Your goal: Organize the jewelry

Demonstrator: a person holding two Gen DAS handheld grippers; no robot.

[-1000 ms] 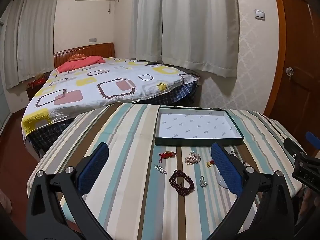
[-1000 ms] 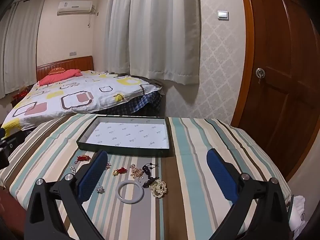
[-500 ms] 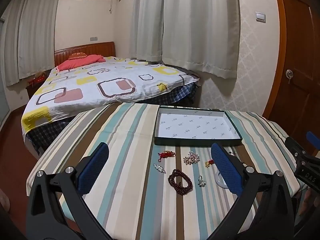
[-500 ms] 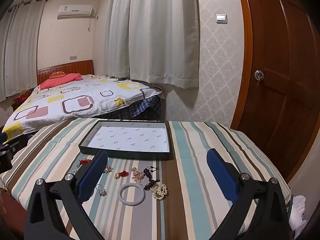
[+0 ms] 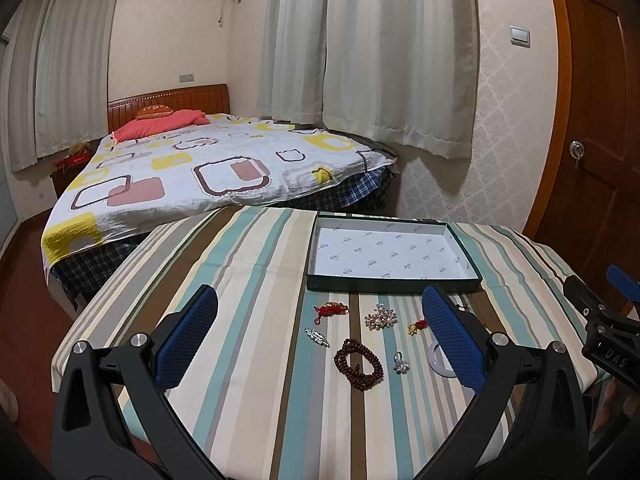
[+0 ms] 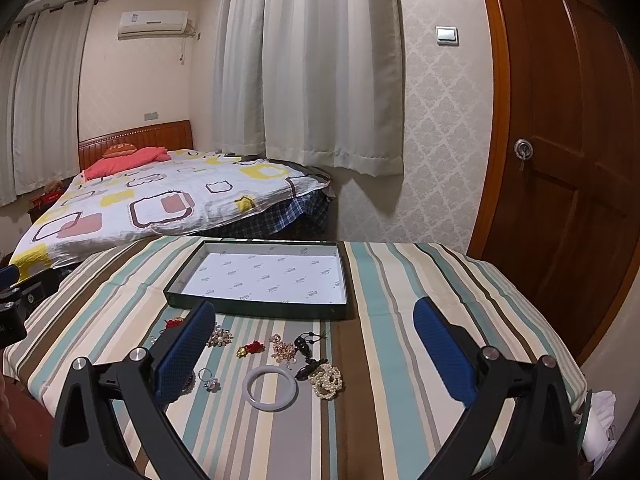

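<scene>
An empty dark green tray (image 5: 394, 283) (image 6: 256, 307) with a white lining sits on the striped table. In front of it lie loose jewelry pieces: a dark red bead bracelet (image 5: 359, 364), a pearl brooch (image 5: 380, 317) (image 6: 219, 337), a red knot charm (image 5: 330, 310), a silver clip (image 5: 317, 336), a small ring (image 5: 399, 364) (image 6: 208, 378), a red and gold charm (image 6: 250, 349), a white bangle (image 6: 272, 387), a pearl bracelet (image 6: 326, 380) and a black pendant (image 6: 306, 350). My left gripper (image 5: 320, 340) is open above the pieces, holding nothing. My right gripper (image 6: 316, 354) is open above them, holding nothing.
The table wears a striped cloth (image 5: 240, 264). A bed (image 5: 208, 168) stands behind it. Curtains hang at the back and a wooden door (image 6: 568, 160) is at the right. The right gripper's body shows at the right edge of the left wrist view (image 5: 608, 332).
Both cameras have pulled back and risen a little; the tray and jewelry sit lower and farther in view. Nothing on the table has moved. Both grippers stay open.
</scene>
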